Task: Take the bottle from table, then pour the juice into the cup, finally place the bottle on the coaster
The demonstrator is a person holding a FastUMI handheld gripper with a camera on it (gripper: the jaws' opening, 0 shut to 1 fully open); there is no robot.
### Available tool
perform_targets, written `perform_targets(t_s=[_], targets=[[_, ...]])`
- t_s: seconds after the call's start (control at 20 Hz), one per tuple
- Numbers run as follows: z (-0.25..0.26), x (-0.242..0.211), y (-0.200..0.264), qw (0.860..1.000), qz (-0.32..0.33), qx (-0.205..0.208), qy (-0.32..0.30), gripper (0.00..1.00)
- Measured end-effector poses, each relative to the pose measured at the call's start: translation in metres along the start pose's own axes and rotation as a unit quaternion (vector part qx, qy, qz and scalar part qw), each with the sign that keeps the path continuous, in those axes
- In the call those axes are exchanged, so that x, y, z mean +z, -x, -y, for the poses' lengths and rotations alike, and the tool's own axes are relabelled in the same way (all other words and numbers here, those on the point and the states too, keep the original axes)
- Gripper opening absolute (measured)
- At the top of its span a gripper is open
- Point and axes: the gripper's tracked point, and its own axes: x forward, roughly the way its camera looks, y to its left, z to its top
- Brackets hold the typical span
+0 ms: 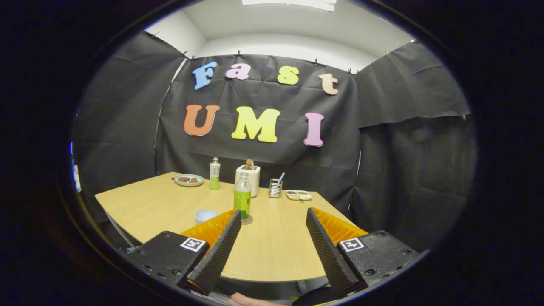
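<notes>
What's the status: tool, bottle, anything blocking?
Tool open, holding nothing. Bottle upright on coaster, just beyond left finger. Cup left of it. Path clear.

bottle [242, 196] upright on coaster [247, 221] | cup [205, 216] nearby

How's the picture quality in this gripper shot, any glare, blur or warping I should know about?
Gripper view: strong fisheye warp, so the table edge and the booth wall bow outward; a bright ceiling light overhead is blown out; the near bottle and cup are fairly sharp, with small far items softer; little glare on the tabletop; the open gripper has nothing between its fingers.
</notes>
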Motion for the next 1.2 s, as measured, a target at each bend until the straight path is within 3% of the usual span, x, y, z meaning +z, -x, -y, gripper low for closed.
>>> perform_targets(t_s=[1.2], targets=[[0.0059, 0.0027, 0.0016, 1.0, 0.015, -0.013, 0.002, 1.0]])
